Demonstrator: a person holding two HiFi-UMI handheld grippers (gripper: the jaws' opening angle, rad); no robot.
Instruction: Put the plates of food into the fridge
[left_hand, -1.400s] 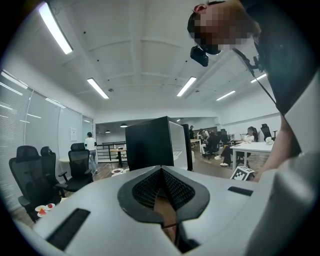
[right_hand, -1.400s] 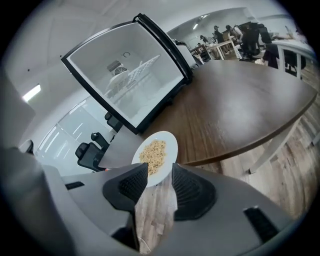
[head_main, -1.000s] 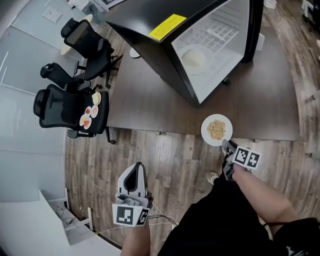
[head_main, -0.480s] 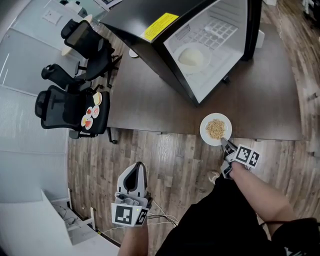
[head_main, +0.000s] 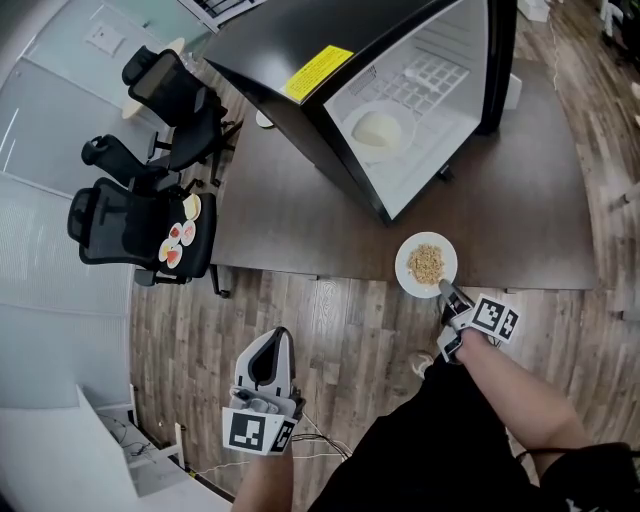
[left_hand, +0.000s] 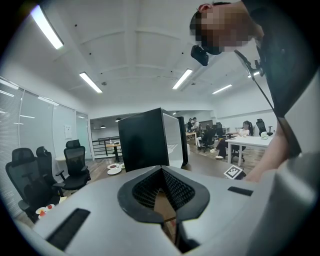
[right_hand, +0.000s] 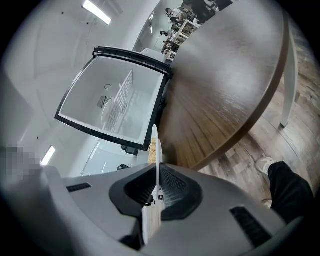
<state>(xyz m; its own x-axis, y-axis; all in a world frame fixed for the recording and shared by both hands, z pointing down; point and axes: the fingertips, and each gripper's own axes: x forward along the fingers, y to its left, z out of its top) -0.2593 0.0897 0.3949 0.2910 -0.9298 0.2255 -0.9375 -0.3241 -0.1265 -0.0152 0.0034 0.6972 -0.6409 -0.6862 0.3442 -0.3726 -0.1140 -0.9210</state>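
Observation:
A white plate of crumbly tan food (head_main: 427, 263) is at the near edge of the dark wooden table (head_main: 300, 225). My right gripper (head_main: 445, 290) is shut on its near rim; its jaws have just been closing with the rim between them. In the right gripper view the plate (right_hand: 155, 145) stands edge-on between the jaws of that gripper (right_hand: 156, 192). Beyond it the black fridge (head_main: 300, 60) stands open on the table, and a white plate of pale food (head_main: 378, 130) lies inside. My left gripper (head_main: 272, 335) hangs low over the floor, shut and empty, and points at the fridge (left_hand: 145, 142).
Black office chairs (head_main: 130, 215) stand left of the table, one carrying small plates of food (head_main: 180, 232). A small dish (head_main: 265, 118) sits on the table behind the fridge. The fridge door (head_main: 505, 60) stands open at the right. People sit at desks far off.
The right gripper's jaws have closed onto the plate's rim, and the gripper has rolled and come up slightly with it. The left gripper has stayed where it was.

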